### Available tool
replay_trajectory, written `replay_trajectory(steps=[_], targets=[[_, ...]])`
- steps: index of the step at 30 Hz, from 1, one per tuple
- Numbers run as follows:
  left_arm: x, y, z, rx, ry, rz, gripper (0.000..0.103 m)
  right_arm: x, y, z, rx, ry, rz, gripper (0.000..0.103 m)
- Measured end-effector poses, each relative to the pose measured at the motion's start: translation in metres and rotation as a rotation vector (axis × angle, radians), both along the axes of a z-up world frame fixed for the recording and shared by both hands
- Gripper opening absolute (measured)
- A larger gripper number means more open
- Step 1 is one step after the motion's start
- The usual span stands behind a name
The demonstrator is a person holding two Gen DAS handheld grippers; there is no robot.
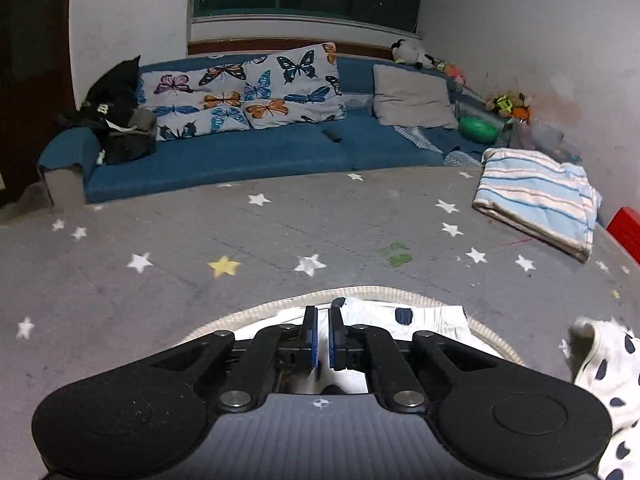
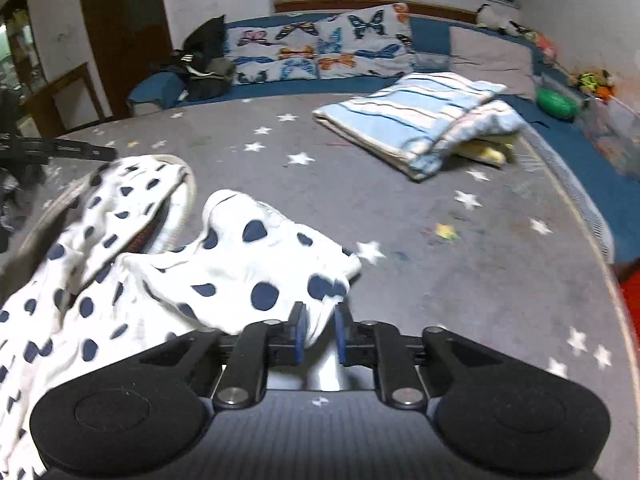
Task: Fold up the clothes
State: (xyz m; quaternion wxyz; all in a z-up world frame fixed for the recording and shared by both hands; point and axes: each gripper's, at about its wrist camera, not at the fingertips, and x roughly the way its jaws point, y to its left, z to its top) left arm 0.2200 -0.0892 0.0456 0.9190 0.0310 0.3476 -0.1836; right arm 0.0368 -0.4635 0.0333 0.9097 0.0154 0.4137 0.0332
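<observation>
Between your right gripper jaws sits a fold of the white garment with navy dots; the blue pads stand a little apart with the cloth pinched between them, and the rest of it bunches up just ahead of the jaws and trails off to their left.

Your left gripper has its jaws nearly closed, only a narrow slit between the pads. White dotted cloth lies under and just ahead of them, but you cannot tell whether any is caught. A cream ribbed hem curves just beyond the tips.

Farther ahead of both jaws spreads the grey star-printed cover. Ahead and to the right lies a folded blue-striped blanket. At the far end are the blue sofa, butterfly pillows and a grey cushion.
</observation>
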Motion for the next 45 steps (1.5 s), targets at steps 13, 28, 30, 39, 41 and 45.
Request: replay_trajectory(steps=[13,28,30,39,41,45], targets=[[-0.020,-0.099,-0.024,0.141,0.027,-0.210,0.040,0.054,-0.011,-0.014,0.062,-0.028,-0.048,0.025],[0.019,-0.090,-0.026,-0.032,0.016,-0.050,0.004,0.115,0.043,-0.038,-0.142,-0.024,0.102,0.033],[0.026,-0.082,-0.022,-0.090,0.012,-0.012,0.004,0.130,0.046,-0.038,-0.146,-0.031,0.106,0.033],[0.040,-0.076,-0.031,-0.128,0.025,0.009,0.009,0.172,0.046,-0.036,-0.140,-0.063,0.081,0.036],[0.038,-0.070,-0.027,-0.163,0.030,-0.013,0.011,0.167,0.044,-0.031,-0.134,-0.070,0.084,0.036],[0.024,-0.047,-0.011,-0.169,-0.028,-0.021,0.015,0.156,0.040,-0.022,-0.121,-0.083,0.090,0.036]])
